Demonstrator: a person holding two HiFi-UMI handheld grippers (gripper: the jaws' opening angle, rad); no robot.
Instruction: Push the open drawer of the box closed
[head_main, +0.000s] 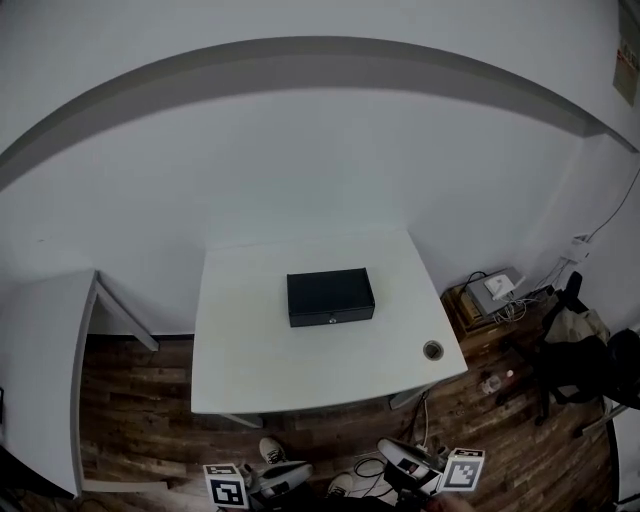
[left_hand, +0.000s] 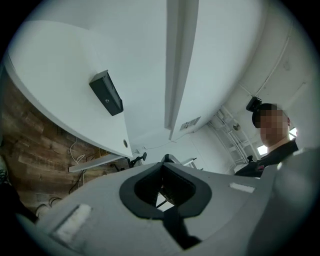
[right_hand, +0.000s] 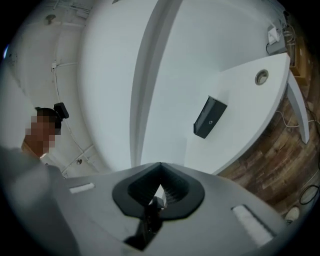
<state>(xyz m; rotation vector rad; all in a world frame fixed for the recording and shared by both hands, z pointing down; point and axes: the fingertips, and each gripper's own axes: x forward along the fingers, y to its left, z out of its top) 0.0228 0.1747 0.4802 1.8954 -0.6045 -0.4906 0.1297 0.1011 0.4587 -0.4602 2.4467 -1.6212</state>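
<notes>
A black box (head_main: 330, 297) lies in the middle of the white table (head_main: 250, 350), its front face with a small round lock turned toward me. From here I cannot tell whether its drawer stands out. Both grippers hang low, below the table's near edge and well short of the box. In the head view the left gripper (head_main: 278, 478) and the right gripper (head_main: 408, 462) show with their marker cubes. The left gripper (left_hand: 162, 162) is shut and empty, with the box (left_hand: 106, 93) far off. The right gripper (right_hand: 160, 165) is also shut and empty, the box (right_hand: 209, 117) distant.
A round cable hole (head_main: 432, 350) sits in the table's near right corner. A second white table (head_main: 50, 340) stands at the left. A crate with devices and cables (head_main: 490, 295) and a dark chair (head_main: 585, 360) are on the wooden floor at the right.
</notes>
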